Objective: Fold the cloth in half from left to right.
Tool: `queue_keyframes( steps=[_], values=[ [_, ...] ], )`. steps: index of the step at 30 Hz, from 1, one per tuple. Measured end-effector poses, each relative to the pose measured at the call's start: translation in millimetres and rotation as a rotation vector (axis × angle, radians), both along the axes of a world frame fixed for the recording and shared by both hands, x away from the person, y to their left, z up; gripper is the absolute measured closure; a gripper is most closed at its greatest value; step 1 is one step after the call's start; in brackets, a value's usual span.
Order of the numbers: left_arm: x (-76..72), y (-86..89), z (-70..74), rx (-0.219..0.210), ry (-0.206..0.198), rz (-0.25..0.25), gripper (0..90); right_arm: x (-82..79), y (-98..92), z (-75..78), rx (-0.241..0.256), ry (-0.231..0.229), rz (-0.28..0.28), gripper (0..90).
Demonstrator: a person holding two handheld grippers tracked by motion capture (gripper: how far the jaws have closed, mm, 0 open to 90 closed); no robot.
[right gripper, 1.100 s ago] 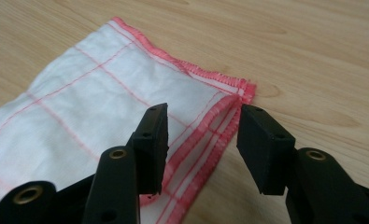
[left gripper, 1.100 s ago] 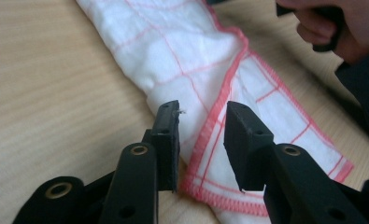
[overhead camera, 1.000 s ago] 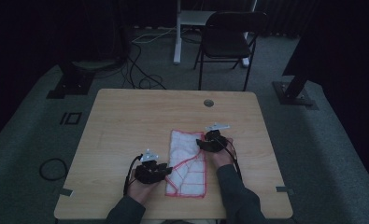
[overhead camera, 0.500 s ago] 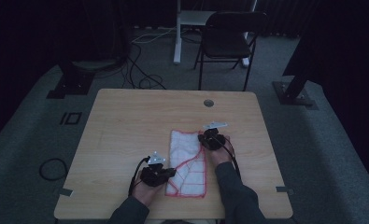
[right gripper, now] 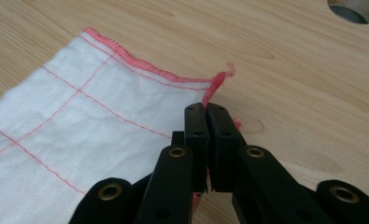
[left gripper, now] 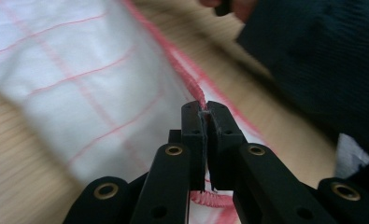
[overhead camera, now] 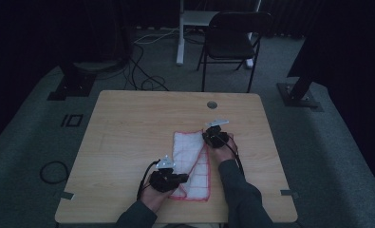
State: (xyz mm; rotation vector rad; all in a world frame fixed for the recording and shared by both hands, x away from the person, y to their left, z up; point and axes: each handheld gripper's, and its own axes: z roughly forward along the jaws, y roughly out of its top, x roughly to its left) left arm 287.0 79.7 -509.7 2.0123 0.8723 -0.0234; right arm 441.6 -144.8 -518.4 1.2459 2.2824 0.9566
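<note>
Jaws of both grippers clamped tight on red hem. Lying on the table (overhead camera: 128,123): white cloth (overhead camera: 191,164) with red grid, partly folded. Left gripper (overhead camera: 184,177) pinching near edge; right gripper (overhead camera: 209,136) pinching far corner.

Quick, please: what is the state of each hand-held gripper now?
Left hand-held gripper: closed on the cloth's red hem.
Right hand-held gripper: closed on the cloth's corner.

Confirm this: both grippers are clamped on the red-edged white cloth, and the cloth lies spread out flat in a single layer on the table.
Not quite. Both the left gripper and the right gripper are shut on the cloth, but it is not in a single layer: the high view shows one side folded over the rest on the table.
</note>
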Motion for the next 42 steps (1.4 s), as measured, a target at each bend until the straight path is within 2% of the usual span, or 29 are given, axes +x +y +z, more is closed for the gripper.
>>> queue_keyframes(
  steps=[3, 5, 9, 13, 24, 29, 39, 42],
  values=[
    [-0.7, -3.3, 1.7, -0.036, 0.01, -0.044, 85.0, 0.7, -0.3, -2.2, -0.001, 0.004, 0.002, 87.7],
    [-0.1, -3.8, 2.2, -0.077, 0.03, -0.077, 80.9, 0.7, -0.7, -3.1, -0.007, 0.003, -0.009, 82.4],
    [-1.2, -4.0, 4.8, -0.095, 0.012, -0.104, 78.9, 1.0, -5.7, -3.2, 0.0, 0.004, -0.038, 75.0],
    [-0.8, -2.0, 7.2, -0.096, -0.005, -0.096, 78.1, -1.7, -9.1, -2.1, 0.01, 0.002, -0.036, 72.6],
    [5.3, 3.0, 11.1, -0.071, -0.042, -0.043, 78.1, -4.4, -10.6, -0.7, 0.025, -0.001, -0.027, 71.5],
    [11.4, 6.3, 11.0, -0.05, -0.072, 0.007, 78.1, -6.1, -10.0, -1.1, 0.024, -0.009, -0.023, 70.3],
    [32.9, 17.0, 8.3, -0.012, -0.093, 0.101, 78.0, -6.1, -13.5, -0.3, 0.028, -0.017, -0.04, 63.6],
    [40.3, 20.5, 9.5, 0.0, -0.111, 0.129, 77.3, -6.1, -14.5, -0.6, 0.028, -0.015, -0.042, 62.9]
  ],
)
